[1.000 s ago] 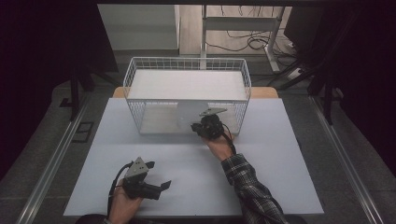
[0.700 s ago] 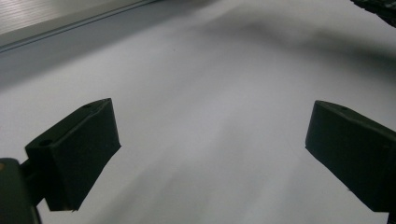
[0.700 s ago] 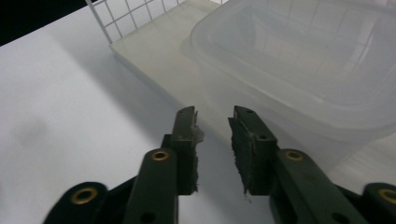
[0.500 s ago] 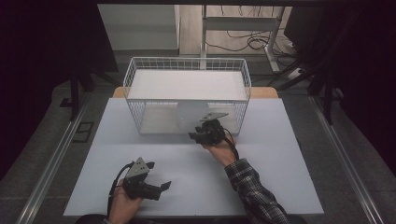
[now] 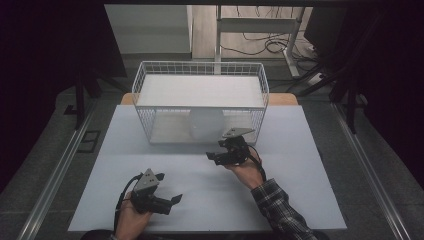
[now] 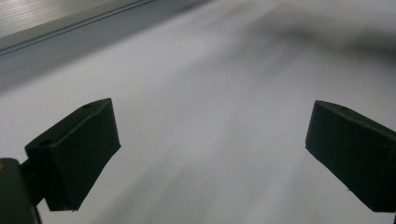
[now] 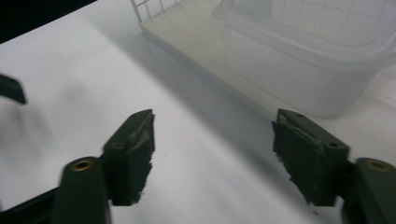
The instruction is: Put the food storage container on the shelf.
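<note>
Translucent container (image 5: 206,124) released inside wire basket (image 5: 150,125); right hand-held gripper (image 5: 216,156) backed off, jaws just opened, empty; left hand-held gripper (image 5: 172,201) apart.

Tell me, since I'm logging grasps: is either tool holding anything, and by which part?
Nothing is held. The right tool has just been opening, nothing between its jaws; the left tool is open and empty.

A white table (image 5: 310,200) carries the things. At its far side a white wire basket (image 5: 145,92) stands directly on the top. Just in front of the basket, a translucent plastic container (image 7: 299,79) rests on the table; whether it touches the basket I cannot tell, the view is blurred.
</note>
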A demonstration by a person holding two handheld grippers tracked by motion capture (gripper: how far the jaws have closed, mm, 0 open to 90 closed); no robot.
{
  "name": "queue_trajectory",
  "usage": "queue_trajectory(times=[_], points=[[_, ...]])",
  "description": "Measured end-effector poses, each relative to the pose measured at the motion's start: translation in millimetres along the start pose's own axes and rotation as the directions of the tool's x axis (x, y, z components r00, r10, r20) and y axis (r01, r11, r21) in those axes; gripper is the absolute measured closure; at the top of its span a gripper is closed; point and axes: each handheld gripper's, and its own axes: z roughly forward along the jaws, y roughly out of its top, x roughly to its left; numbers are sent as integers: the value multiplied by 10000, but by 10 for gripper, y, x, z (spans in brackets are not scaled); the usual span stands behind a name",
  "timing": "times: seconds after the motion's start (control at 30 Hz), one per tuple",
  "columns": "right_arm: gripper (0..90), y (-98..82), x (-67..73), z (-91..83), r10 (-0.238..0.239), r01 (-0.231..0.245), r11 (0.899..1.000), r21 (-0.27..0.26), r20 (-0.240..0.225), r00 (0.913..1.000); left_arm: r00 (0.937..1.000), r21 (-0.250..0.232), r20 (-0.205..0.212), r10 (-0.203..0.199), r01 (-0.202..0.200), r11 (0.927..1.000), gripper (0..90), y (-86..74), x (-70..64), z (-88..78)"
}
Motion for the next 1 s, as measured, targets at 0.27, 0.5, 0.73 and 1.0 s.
queue_trajectory(times=[0.27, 0.5, 0.73, 1.0], points=[[142, -154, 115, -263, -312, 312, 9995, -24, -12, 9995, 10000, 4, -33, 3, -3, 10000, 24, 1, 9, -15], [85, -259, 190, -471, -597, 598, 9982, -79, 33, 9982, 9999, 25, -163, 53, -53, 10000, 24, -2, 24, -48], [54, -429, 225, -681, -627, 631, 9979, -175, 234, 9978, 9991, -141, -406, -91, 85, 9999, 24, -40, 82, -173], [27, -673, 207, -947, -277, 294, 9988, -389, 433, 9987, 9981, -254, -598, -126, 111, 9996, 24, -87, 121, -287]])
